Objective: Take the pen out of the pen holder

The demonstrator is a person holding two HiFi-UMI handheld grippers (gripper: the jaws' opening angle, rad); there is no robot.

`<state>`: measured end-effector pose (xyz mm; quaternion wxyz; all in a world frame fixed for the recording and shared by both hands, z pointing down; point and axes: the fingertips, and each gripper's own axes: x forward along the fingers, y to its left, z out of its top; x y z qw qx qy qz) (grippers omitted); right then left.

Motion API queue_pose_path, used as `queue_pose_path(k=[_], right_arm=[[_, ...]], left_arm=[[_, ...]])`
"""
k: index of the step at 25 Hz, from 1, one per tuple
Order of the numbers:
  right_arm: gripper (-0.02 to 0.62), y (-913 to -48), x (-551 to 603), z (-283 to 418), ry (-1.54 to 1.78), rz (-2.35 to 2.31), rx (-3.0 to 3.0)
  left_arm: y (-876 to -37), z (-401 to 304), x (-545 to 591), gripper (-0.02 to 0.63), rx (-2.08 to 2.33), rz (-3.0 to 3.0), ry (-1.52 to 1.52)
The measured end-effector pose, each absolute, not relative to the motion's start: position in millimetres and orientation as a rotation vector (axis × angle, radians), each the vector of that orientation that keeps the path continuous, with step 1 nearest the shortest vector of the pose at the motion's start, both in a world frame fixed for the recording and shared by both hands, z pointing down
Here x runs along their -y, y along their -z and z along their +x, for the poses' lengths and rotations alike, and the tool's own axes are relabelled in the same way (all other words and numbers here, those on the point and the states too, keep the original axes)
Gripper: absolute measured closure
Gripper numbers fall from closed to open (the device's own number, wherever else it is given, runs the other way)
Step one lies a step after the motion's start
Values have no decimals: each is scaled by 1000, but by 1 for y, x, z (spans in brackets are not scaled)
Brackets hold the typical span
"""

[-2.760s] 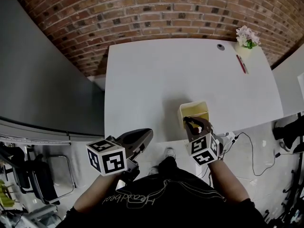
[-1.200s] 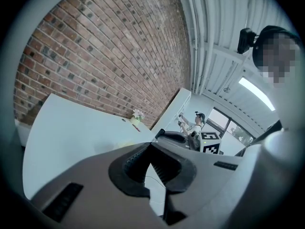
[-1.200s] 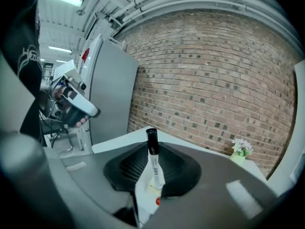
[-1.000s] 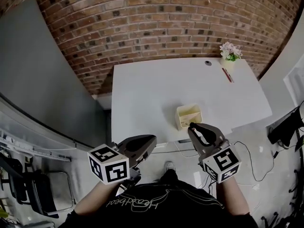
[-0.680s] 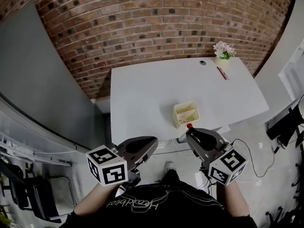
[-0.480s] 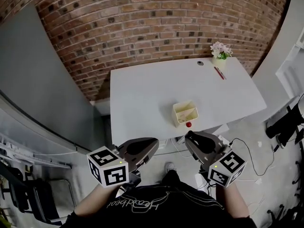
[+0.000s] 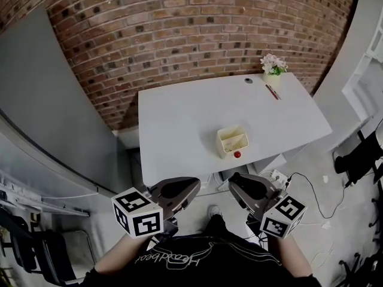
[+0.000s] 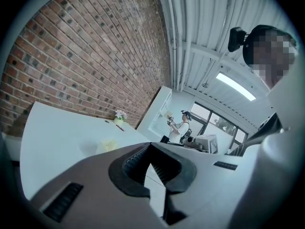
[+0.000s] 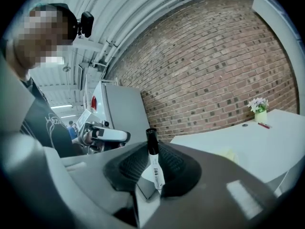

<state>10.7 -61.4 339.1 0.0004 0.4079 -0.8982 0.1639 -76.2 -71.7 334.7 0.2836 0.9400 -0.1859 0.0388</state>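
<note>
The yellow pen holder point(image 7: 233, 140) stands near the front edge of the white table point(image 7: 179, 118). A small red round thing point(image 7: 237, 154) lies on the table just in front of it. My right gripper point(image 7: 234, 181) is off the table's front edge, apart from the holder. It is shut on a white pen point(image 9: 156, 173) with a black end, which sticks up from between the pads in the right gripper view. My left gripper point(image 7: 190, 184) hangs to the left, also off the table. Its jaws meet at the tips point(image 8: 150, 149) with nothing in them.
At the table's far right corner are a small vase of flowers point(image 7: 272, 64), a red pen point(image 7: 271, 91) and a dark round disc point(image 7: 248, 81). A brick wall stands behind, a grey panel at left. Cables point(image 7: 305, 187) lie on the floor; another person point(image 8: 181, 125) stands far off.
The right gripper has come out of the holder with the pen and drawn back past the table edge, rolling as it went. The red thing stayed by the holder. The left gripper drew back too.
</note>
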Motion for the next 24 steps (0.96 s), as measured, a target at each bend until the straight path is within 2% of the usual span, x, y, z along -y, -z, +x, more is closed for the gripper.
queue_pose_path(k=[10,24], right_arm=[[526,-337,56,12,-555,1315,2817],[526,-344,82,49,-584,1360,2818]], left_arm=[[-337,-71,71,604,468,2504,-101],[-350,-35,96,604,453,2490,-159]])
